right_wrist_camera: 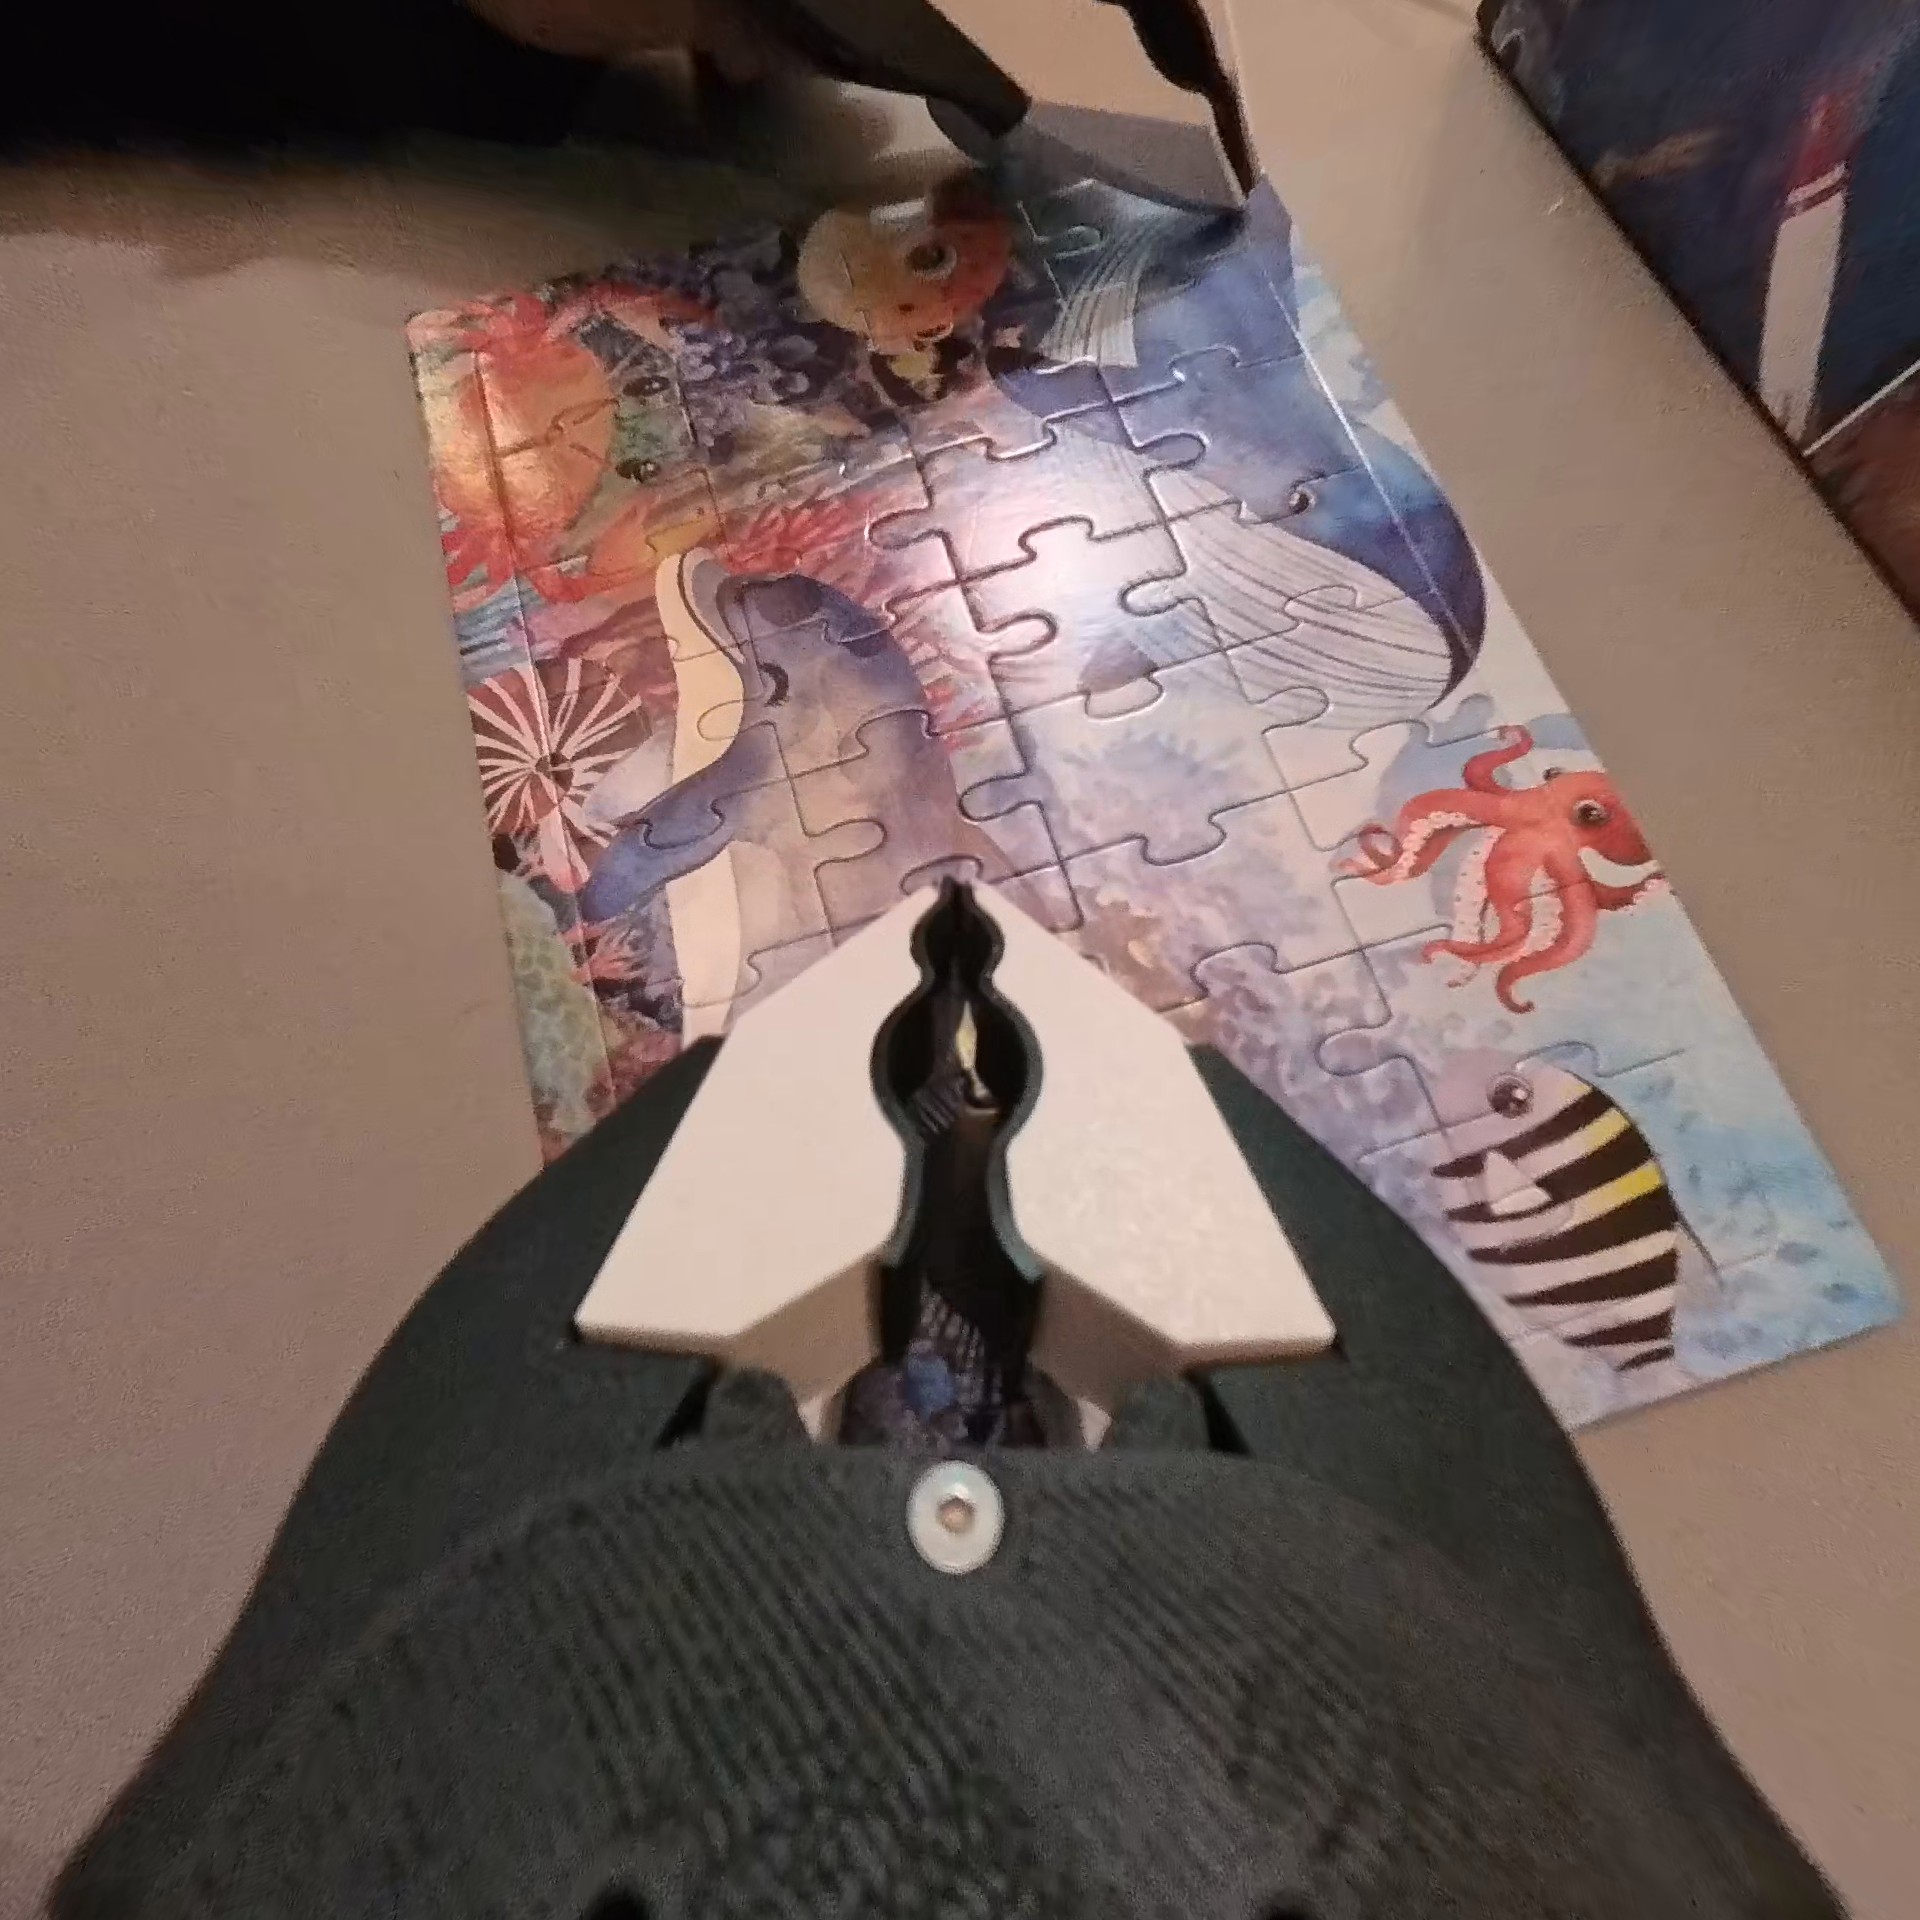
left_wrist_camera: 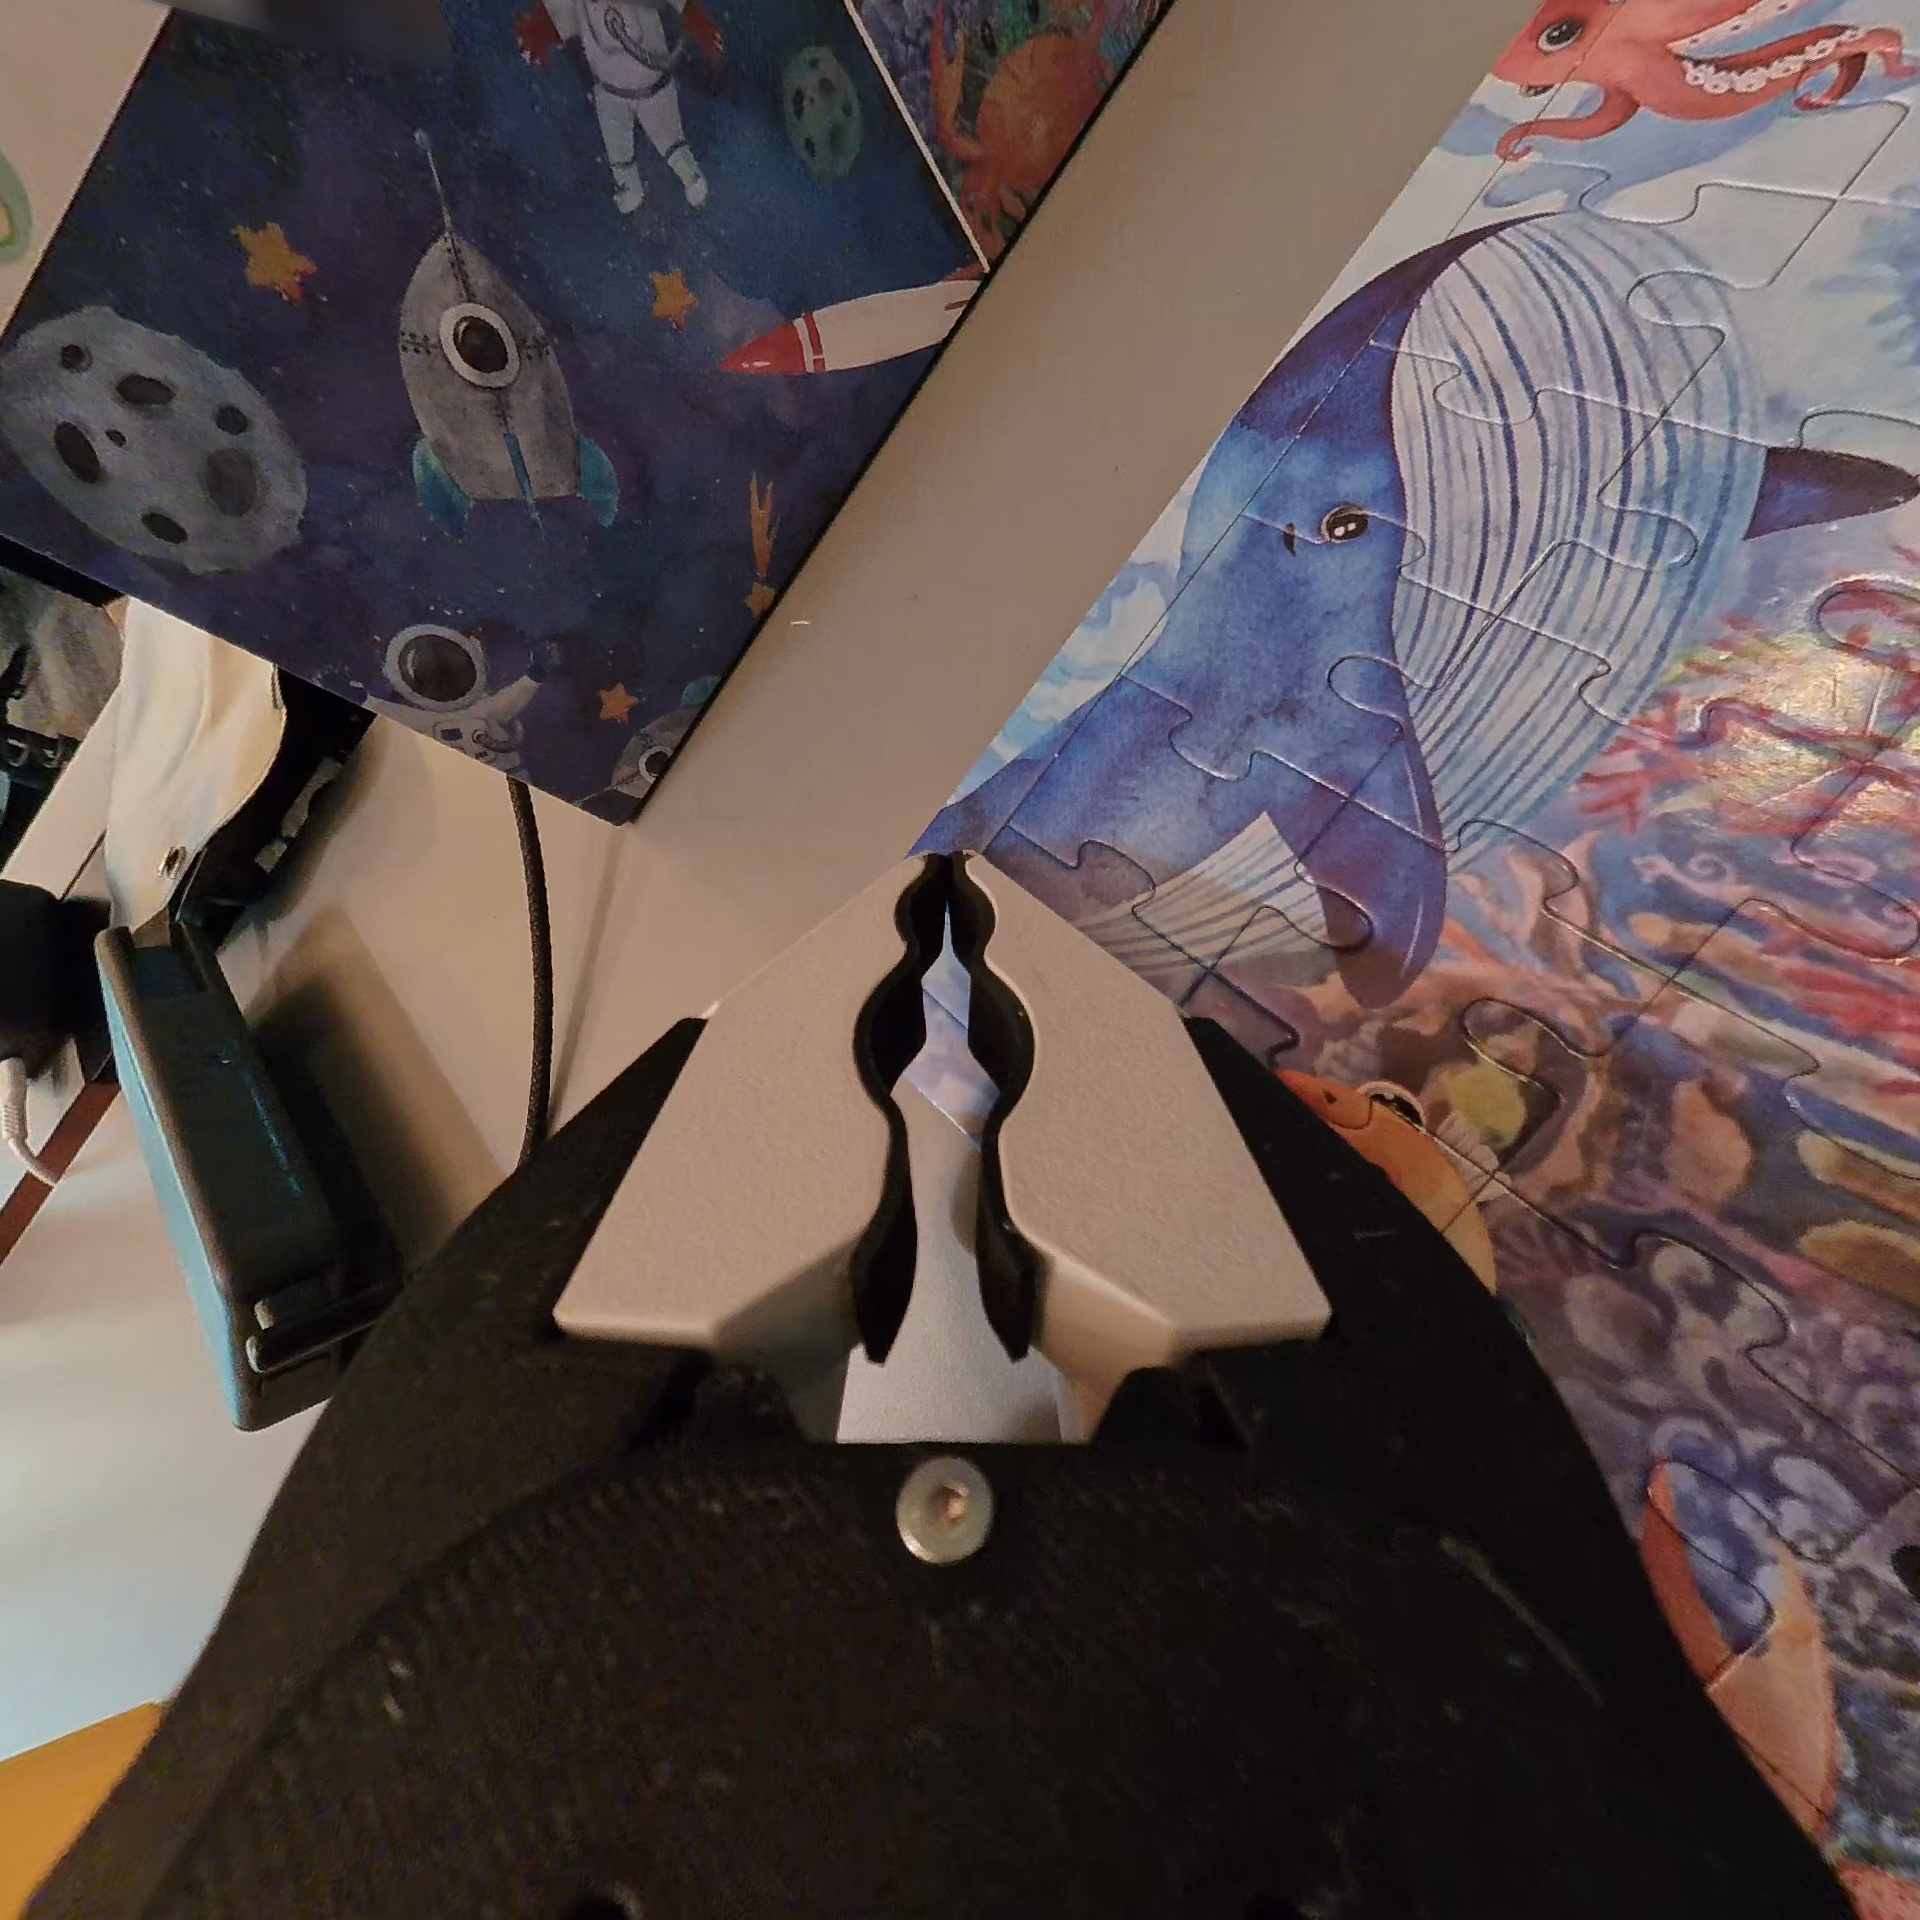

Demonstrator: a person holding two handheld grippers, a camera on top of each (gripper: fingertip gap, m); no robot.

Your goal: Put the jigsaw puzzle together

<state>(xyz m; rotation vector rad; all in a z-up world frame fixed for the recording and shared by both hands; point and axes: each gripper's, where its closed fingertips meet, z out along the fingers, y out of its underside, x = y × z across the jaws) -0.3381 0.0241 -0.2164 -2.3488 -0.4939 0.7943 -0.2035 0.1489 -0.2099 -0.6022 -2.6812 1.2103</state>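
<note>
The assembled rectangular sea-creature jigsaw puzzle (right_wrist_camera: 1039, 644) lies flat on the beige table (right_wrist_camera: 229, 623), its long axis running away from the right hand-held gripper (right_wrist_camera: 954, 889). That gripper's fingers are pressed together above its near edge. The left hand-held gripper (left_wrist_camera: 948, 864), also pressed together, meets the far corner.

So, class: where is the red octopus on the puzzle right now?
In the right wrist view, the red octopus sits near the puzzle's right edge, above the striped fish and right of the right claw.

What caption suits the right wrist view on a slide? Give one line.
Right gripper, jaws closed, poised over the assembled sea-life jigsaw puzzle while the left gripper touches its far corner.
</note>
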